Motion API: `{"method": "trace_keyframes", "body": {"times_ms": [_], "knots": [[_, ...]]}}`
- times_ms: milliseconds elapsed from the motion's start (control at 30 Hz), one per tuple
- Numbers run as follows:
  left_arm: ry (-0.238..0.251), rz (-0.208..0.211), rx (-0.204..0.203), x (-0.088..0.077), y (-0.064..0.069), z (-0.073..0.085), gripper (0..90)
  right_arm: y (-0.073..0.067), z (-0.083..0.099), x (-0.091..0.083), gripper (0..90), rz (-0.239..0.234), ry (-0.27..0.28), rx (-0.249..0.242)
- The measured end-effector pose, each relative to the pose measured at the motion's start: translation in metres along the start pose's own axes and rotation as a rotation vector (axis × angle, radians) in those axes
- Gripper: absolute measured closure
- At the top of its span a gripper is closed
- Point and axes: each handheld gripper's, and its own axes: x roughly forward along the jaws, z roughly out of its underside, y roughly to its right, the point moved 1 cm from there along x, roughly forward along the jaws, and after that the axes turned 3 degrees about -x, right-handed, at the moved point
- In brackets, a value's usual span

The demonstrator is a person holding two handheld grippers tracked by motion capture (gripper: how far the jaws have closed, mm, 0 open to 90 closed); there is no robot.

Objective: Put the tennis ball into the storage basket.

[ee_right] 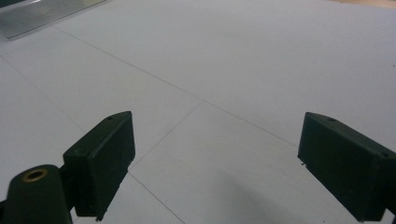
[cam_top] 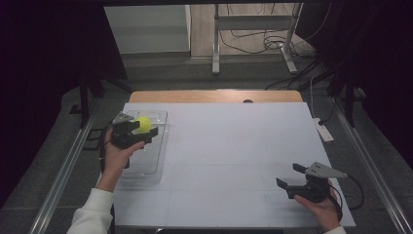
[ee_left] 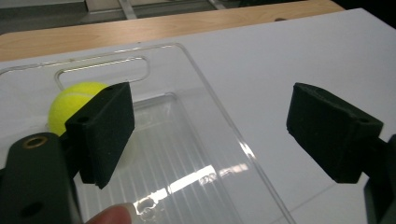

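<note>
White sheeting covers my desk (cam_top: 234, 161); the tennis ball (cam_top: 142, 124) lies in the clear tray (cam_top: 163, 141) near the left edge; my left hand-held gripper (cam_top: 141, 130) stands open, empty, above it; right hand-held gripper (cam_top: 291, 176) wide, idle, near corner. Judged: ball released; next, withdraw clear of the tray.

A white table (cam_top: 234, 156) spreads between and ahead of both tongs, its wooden edge (cam_top: 214, 96) showing at the far side. Beyond that lies grey floor (cam_top: 195, 73), then a pale wall panel (cam_top: 146, 29) and a metal stand (cam_top: 253, 24) with loose cables (cam_top: 253, 44) trailing around it. Dark curtains (cam_top: 44, 58) hang past the left tongs and past the right. Metal rails (cam_top: 63, 170) run along both table sides. A white power strip (cam_top: 324, 130) lies beyond the right tongs.
</note>
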Motion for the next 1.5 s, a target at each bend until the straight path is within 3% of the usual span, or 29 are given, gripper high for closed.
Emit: {"method": "trace_keyframes", "body": {"times_ms": [167, 500, 667, 1067, 1500], "knots": [[0.009, 0.046, 0.013, -0.007, 0.010, 0.008, 16.6, -0.002, -0.001, 0.000, 11.7, 0.003, -0.002, -0.005], [0.022, 0.094, 0.070, -0.019, 0.031, 0.030, 16.4, -0.001, -0.001, -0.002, 11.6, 0.007, 0.003, -0.001], [0.016, 0.114, 0.076, -0.023, 0.035, 0.043, 16.2, -0.001, -0.001, -0.003, 11.7, 0.010, 0.007, -0.003], [0.020, 0.136, 0.081, -0.034, 0.043, 0.071, 16.2, -0.001, -0.002, -0.004, 11.6, 0.009, 0.013, -0.004], [-0.002, 0.142, 0.130, -0.036, 0.051, 0.092, 15.9, -0.002, -0.004, -0.005, 11.7, -0.002, 0.027, -0.012]]}}
